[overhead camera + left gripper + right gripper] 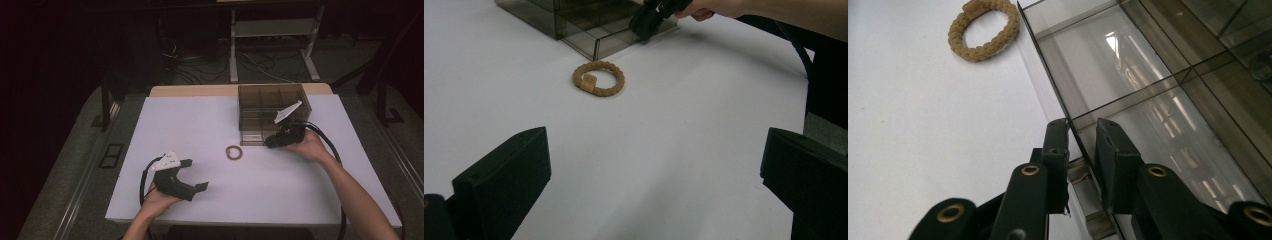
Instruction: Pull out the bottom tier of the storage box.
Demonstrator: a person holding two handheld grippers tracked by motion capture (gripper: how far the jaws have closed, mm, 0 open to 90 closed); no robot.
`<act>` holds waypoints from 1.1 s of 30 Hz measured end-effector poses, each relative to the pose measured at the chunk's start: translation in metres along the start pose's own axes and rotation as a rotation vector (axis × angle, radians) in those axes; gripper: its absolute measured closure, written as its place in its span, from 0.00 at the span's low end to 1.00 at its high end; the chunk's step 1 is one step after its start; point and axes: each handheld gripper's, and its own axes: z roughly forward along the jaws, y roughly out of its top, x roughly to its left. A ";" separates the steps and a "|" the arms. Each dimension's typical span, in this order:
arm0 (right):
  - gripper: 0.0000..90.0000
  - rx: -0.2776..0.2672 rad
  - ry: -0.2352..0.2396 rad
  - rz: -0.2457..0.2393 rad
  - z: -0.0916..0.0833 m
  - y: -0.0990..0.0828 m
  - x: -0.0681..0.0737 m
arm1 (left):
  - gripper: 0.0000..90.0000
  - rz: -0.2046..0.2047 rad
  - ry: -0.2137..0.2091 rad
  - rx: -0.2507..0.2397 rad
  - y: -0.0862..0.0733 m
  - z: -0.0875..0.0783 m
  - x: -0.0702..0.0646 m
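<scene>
Bracelet [233, 152] lies on the counter [200, 130] at seven o'clock of the box [272, 112]; right gripper [1082, 131] pinches its front wall, left gripper [198, 175] waits wide open, likely fetching it next.

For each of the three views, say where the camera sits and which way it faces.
High view: above the person's side, looking forward and down on the white table; both forearms, left tongs and right tongs show.
Left gripper view: on the left tongs, low, facing the braided ring and smoky box; own jaws wide apart.
Right gripper view: on the right tongs, jaws pinching the box wall.
Shared: all three show ring and box.
</scene>
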 end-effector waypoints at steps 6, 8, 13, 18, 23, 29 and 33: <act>0.82 0.006 0.006 0.008 0.000 -0.001 0.003 | 0.00 -0.002 0.001 0.001 0.000 0.000 0.000; 0.83 0.004 0.008 0.009 0.000 -0.001 0.004 | 0.00 -0.001 0.000 0.000 0.000 0.000 0.000; 0.83 0.007 0.014 0.011 -0.001 -0.002 0.006 | 0.00 -0.001 0.000 0.000 0.000 0.000 0.000; 0.83 0.007 0.022 0.014 -0.001 -0.003 0.007 | 0.00 0.001 -0.001 0.001 0.000 0.000 0.000; 0.83 0.009 0.031 0.019 -0.002 -0.004 0.008 | 0.00 -0.001 0.000 0.001 0.000 0.000 0.000; 0.83 0.004 0.035 0.018 -0.002 -0.005 0.009 | 0.00 -0.002 0.000 0.001 0.000 0.000 0.000; 0.83 0.003 0.037 0.020 -0.003 -0.006 0.010 | 0.00 0.000 -0.002 0.003 0.000 0.001 0.000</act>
